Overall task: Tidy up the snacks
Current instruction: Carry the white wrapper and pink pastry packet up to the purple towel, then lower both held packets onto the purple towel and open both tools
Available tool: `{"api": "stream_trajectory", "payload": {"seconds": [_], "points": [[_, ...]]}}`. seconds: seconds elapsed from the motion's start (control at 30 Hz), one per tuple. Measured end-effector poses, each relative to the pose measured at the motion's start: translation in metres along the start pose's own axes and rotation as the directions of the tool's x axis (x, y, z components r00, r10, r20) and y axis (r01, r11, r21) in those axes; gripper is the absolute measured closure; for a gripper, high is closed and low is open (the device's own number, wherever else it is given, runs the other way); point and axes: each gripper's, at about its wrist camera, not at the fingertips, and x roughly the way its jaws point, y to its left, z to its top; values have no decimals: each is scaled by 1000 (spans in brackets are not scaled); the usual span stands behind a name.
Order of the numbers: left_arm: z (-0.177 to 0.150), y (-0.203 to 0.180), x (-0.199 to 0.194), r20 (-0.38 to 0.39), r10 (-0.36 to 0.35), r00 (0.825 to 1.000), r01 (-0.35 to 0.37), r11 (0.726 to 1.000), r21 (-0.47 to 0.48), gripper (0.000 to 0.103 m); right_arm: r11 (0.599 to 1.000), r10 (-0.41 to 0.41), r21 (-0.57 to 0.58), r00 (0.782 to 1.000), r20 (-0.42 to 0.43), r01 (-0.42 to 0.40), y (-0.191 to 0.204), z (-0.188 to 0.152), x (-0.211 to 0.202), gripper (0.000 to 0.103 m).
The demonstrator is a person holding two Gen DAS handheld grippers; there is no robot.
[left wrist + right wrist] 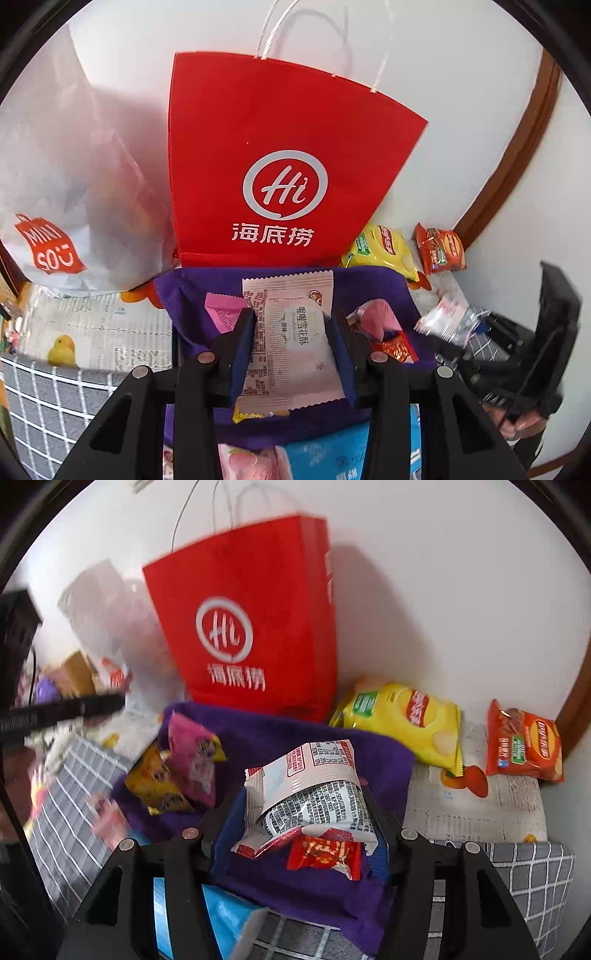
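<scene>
In the left wrist view my left gripper is shut on a pale pink and white snack packet, held over a purple fabric bin. The right wrist view has my right gripper shut on a crumpled white packet with red print, above the same purple bin. A small red packet lies just under it. A pink packet and a yellow packet lie at the bin's left side. The right gripper's body shows at the right of the left view.
A red paper bag stands against the white wall behind the bin, a white plastic bag to its left. A yellow chip bag and an orange chip bag lie at the right. A grey checked cloth covers the near surface.
</scene>
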Motion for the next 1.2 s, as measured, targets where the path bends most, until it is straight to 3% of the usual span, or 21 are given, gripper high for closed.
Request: {"api": "stream_trajectory", "payload": {"seconds": [0.07, 0.23, 0.5, 0.63, 0.9, 1.07, 1.2], "points": [[0, 2, 6, -10, -2, 1000, 2, 1000, -13, 64, 999, -20, -26, 999, -35, 19, 0, -3, 11, 44], [-4, 1, 18, -31, 54, 998, -53, 998, 15, 64, 998, 19, -61, 995, -96, -25, 3, -12, 31, 44], [-14, -5, 52, -134, 2, 991, -1, 1000, 13, 64, 998, 5, -66, 987, -163, -16, 4, -23, 59, 40], [-23, -8, 74, -193, 22, 981, -20, 1000, 11, 64, 998, 2, -60, 979, -202, -14, 3, -26, 67, 35], [-26, -14, 79, -176, 52, 983, -46, 998, 40, 63, 1000, 7, -11, 992, -128, -8, -5, -17, 46, 20], [-27, -24, 86, -143, 144, 979, -130, 986, 103, 60, 1000, -11, 4, 997, -77, 12, -9, -7, 28, 20], [-27, -21, 92, -155, 140, 978, -127, 988, 89, 59, 1000, 12, 22, 999, -45, -11, -9, -2, 17, 20]]}}
